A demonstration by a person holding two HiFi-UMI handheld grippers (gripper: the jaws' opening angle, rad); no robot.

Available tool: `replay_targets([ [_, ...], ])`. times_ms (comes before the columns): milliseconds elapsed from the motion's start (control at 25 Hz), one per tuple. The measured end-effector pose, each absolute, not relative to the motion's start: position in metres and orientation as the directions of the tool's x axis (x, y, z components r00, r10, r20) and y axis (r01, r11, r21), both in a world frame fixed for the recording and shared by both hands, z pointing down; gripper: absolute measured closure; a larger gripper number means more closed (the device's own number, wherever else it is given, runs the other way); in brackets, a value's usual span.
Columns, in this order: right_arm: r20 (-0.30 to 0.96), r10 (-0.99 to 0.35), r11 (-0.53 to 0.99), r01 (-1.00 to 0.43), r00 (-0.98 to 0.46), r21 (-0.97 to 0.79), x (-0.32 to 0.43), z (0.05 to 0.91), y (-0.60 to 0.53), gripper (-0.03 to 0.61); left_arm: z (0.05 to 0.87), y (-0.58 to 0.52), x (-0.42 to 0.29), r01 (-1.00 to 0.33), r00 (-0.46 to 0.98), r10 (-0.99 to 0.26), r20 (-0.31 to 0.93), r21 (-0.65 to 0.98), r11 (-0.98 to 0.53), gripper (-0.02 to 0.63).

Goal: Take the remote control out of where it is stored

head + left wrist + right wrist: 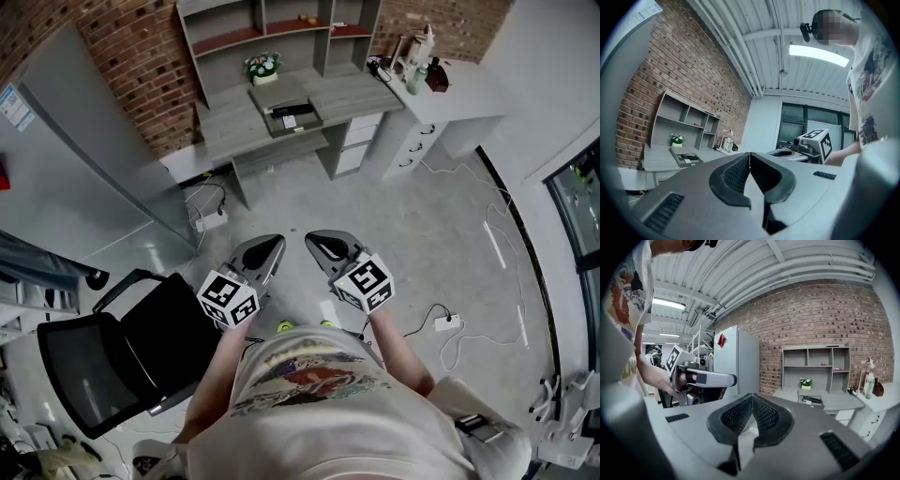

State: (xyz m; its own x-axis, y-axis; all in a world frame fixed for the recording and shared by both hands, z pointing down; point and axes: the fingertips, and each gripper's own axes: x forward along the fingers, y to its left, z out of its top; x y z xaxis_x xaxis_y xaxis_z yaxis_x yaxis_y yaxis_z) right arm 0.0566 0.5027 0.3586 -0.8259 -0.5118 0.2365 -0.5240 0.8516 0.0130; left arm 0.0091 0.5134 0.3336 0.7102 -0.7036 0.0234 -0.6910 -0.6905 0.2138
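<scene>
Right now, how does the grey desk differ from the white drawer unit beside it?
The grey desk carries a shelf hutch; the white drawer unit has none. The grey desk holds a potted plant and an open grey box; the white drawer unit holds bottles. Both stand against the brick wall.

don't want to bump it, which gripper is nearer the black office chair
Left. In the head view the left gripper is just right of the chair. The right gripper is beyond the left one, farther from the chair.
</scene>
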Motion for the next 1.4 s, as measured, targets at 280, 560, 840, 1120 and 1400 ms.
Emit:
replay_targets([
  [280,0.236,-0.527,0.84,-0.542,-0.816,0.001,0.05,0.359,0.507,0.571,0.334,0.521,0.001,-0.675,0.724,-0.69,0.019,0.226,-0.702,0.607],
  [560,0.251,-0.548,0.823,-0.568,-0.798,-0.007,0.043,0.365,0.514,0.571,0.345,0.535,-0.013,-0.664,0.732,-0.681,0.024,0.25,-0.704,0.607],
  [840,0.278,-0.557,0.814,-0.581,-0.782,-0.003,0.036,0.372,0.521,0.571,0.351,0.539,-0.028,-0.664,0.728,-0.686,0.021,0.274,-0.696,0.607],
  [1120,0.3,-0.552,0.814,-0.58,-0.778,-0.005,0.046,0.384,0.516,0.571,0.358,0.531,-0.026,-0.675,0.715,-0.698,0.028,0.288,-0.679,0.607],
  [1400,0.305,-0.518,0.832,-0.554,-0.799,-0.037,0.041,0.397,0.475,0.571,0.37,0.501,-0.032,-0.701,0.69,-0.721,0.062,0.307,-0.644,0.607],
])
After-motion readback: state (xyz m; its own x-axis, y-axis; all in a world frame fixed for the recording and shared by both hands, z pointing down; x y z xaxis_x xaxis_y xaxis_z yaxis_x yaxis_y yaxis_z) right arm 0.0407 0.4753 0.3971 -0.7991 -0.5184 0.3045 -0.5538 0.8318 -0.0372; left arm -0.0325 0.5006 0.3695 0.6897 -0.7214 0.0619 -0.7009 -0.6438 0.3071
